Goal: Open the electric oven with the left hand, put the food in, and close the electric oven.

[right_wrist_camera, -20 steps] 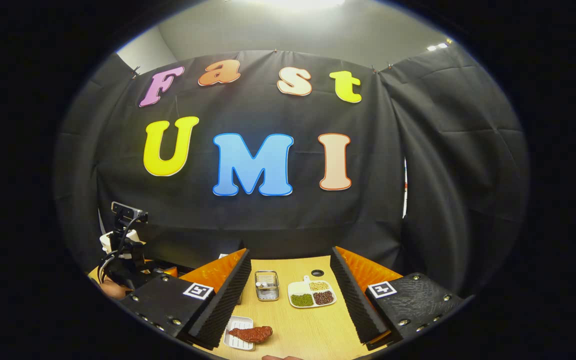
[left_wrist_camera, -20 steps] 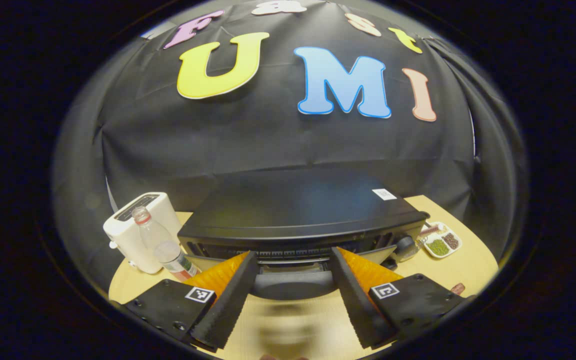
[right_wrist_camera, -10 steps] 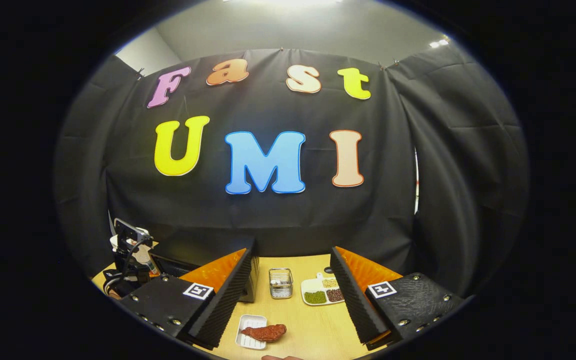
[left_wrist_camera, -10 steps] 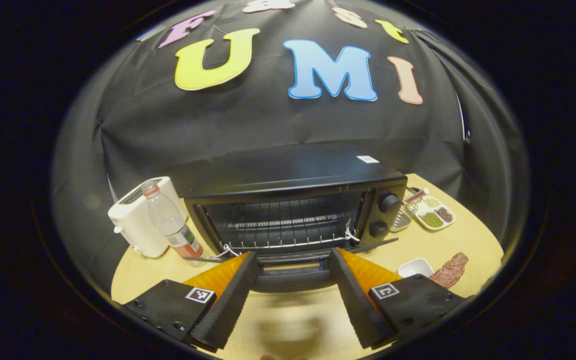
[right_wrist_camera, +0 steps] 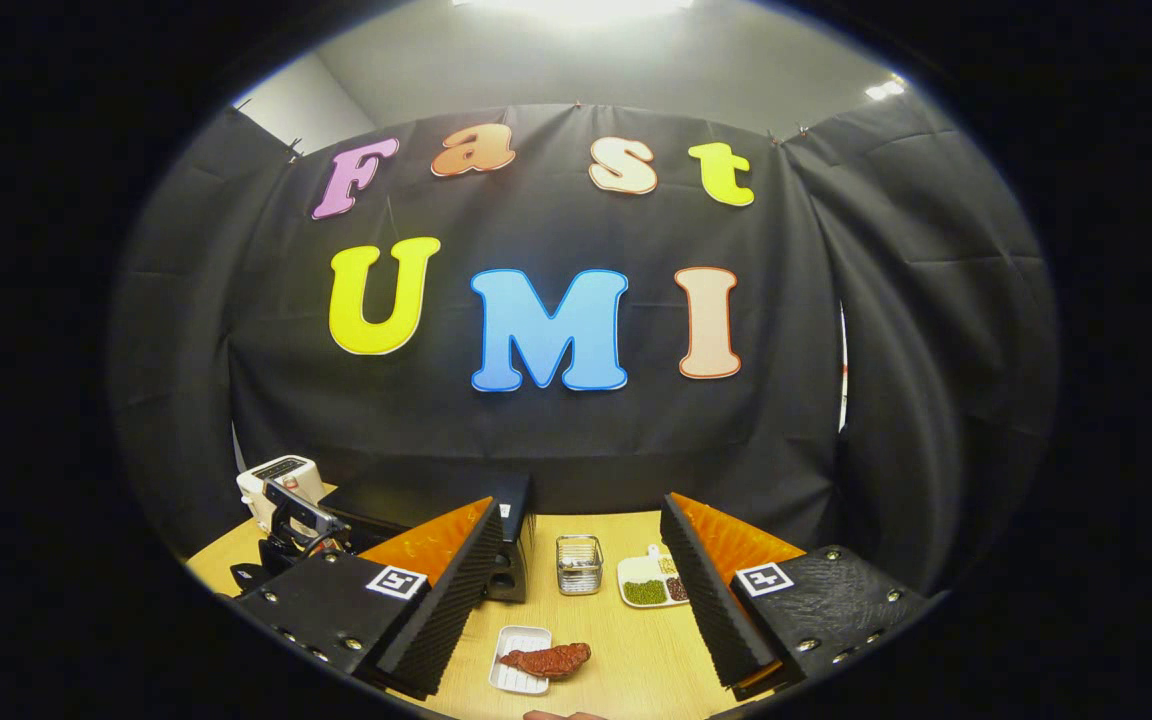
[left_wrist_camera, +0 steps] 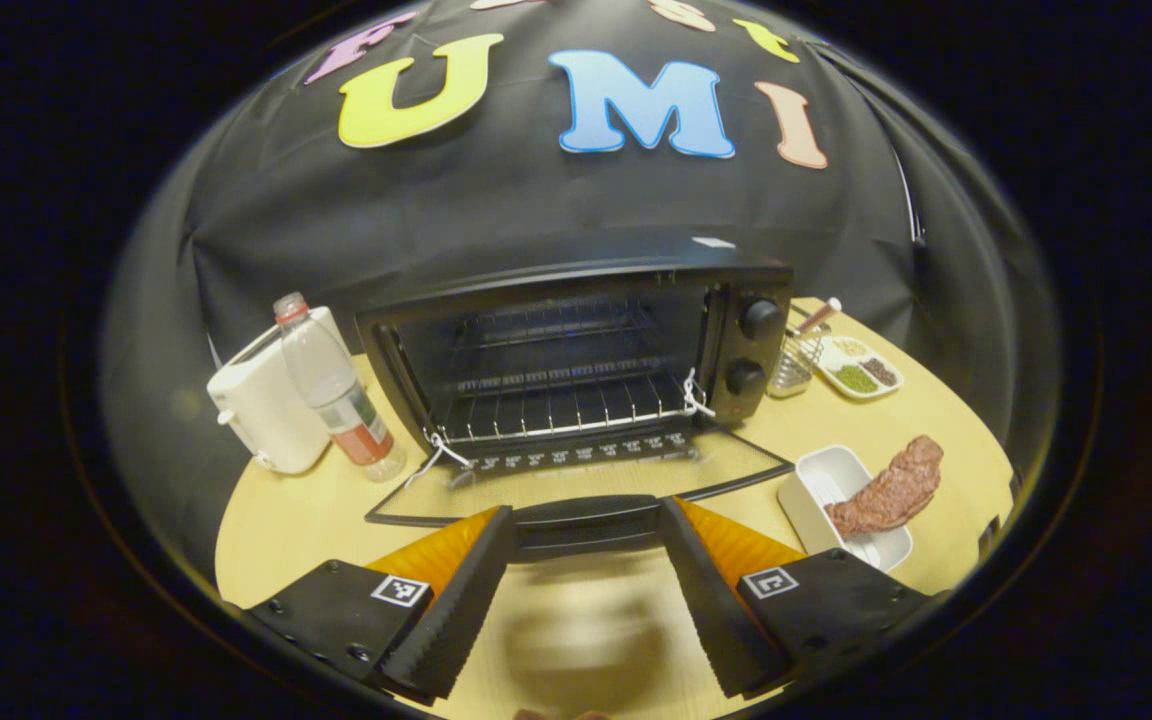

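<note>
The black electric oven (left_wrist_camera: 576,340) stands with its glass door (left_wrist_camera: 586,475) folded down flat and the wire rack bare inside. The door's handle (left_wrist_camera: 586,522) lies across the gap between the tips of my left gripper (left_wrist_camera: 584,515), which is open, its fingers spread wide at the handle's two ends. To the right, a reddish-brown piece of meat (left_wrist_camera: 886,492) rests on a small white tray (left_wrist_camera: 821,480). My right gripper (right_wrist_camera: 581,508) is open and hangs above the table, with the meat (right_wrist_camera: 548,660) and tray (right_wrist_camera: 516,675) below it and the oven (right_wrist_camera: 511,570) to its left.
A white toaster (left_wrist_camera: 261,410) and a plastic bottle (left_wrist_camera: 331,385) stand left of the oven. Right of it are a metal basket (left_wrist_camera: 796,365) and a divided dish of beans (left_wrist_camera: 856,365). Bare wooden table (left_wrist_camera: 306,510) lies in front.
The oven door has swung down from almost closed to flat open, and my left gripper came down and back with the handle between its fingers. The right gripper drifted slightly.
</note>
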`<state>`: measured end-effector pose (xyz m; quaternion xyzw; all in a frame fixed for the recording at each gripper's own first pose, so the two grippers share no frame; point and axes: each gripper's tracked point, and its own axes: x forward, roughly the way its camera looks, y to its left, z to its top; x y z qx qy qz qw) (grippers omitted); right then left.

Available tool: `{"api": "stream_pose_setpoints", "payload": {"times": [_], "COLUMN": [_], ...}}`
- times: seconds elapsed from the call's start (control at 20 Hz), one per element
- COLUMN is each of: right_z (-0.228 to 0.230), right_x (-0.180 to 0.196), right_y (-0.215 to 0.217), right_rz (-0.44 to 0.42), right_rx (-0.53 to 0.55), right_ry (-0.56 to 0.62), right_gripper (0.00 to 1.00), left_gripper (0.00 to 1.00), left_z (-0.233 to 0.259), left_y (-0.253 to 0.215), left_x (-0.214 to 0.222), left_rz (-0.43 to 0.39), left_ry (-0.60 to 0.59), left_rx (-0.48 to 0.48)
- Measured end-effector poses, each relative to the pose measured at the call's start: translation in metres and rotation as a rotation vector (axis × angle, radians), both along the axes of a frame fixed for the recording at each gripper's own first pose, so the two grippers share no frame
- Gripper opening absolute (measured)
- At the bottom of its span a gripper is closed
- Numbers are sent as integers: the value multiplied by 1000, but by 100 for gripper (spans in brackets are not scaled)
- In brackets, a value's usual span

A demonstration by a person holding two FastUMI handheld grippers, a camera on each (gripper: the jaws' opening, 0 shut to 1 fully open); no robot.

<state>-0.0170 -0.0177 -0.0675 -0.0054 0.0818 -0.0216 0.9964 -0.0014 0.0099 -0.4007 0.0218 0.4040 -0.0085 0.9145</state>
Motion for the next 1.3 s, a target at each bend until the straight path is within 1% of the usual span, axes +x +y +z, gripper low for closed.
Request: {"api": "stream_pose_setpoints", "payload": {"times": [0.05,0.1,0.2,0.25,0.3,0.4,0.45,0.6,0.65,0.7,0.75,0.8,0.85,0.95,1.0,1.05,1.1,1.2,1.3], "right_z": [-2,-3,-4,-5,-9,-18,-23,-48,-58,-70,-82,-94,-107,-138,-154,-167,-179,-209,-232], "right_x": [-1,-1,-3,-3,-3,0,1,6,8,9,12,14,18,19,19,19,17,15,10], "right_y": [-1,-2,-3,-4,-5,-4,-3,-5,-5,-3,-5,-7,-8,-11,-10,-11,-13,-14,-8], "right_rz": [-3,-7,-10,-10,-9,-1,9,28,49,68,81,89,90,89,95,101,111,138,179], "right_rx": [3,5,0,-1,2,28,50,84,94,107,124,150,185,248,274,290,294,300,335], "right_ry": [6,8,12,14,20,41,54,117,147,180,210,242,279,353,386,414,439,482,534], "right_gripper": [97,96,97,97,97,96,96,96,96,96,97,97,97,97,97,98,99,97,97], "left_gripper": [100,100,98,100,100,100,98,98,98,100,92,92,100,100,100,92,100,99,98], "left_z": [-8,-10,0,7,17,42,57,112,132,154,175,199,224,270,292,315,336,382,417], "left_y": [2,5,9,10,13,18,20,22,24,29,33,37,42,48,54,61,69,79,84], "left_x": [-6,-10,-5,-4,0,11,17,29,34,36,38,39,42,43,43,42,41,41,37], "left_rz": [-5,3,25,32,34,43,49,70,81,98,118,146,173,212,224,239,254,275,293], "left_ry": [28,34,-3,-15,-36,-89,-121,-226,-266,-302,-337,-381,-426,-508,-548,-582,-616,-701,-752], "left_rx": [3,1,-13,-17,-14,-6,-2,-23,-30,-33,-37,-42,-54,-74,-71,-55,-30,-8,3]}}
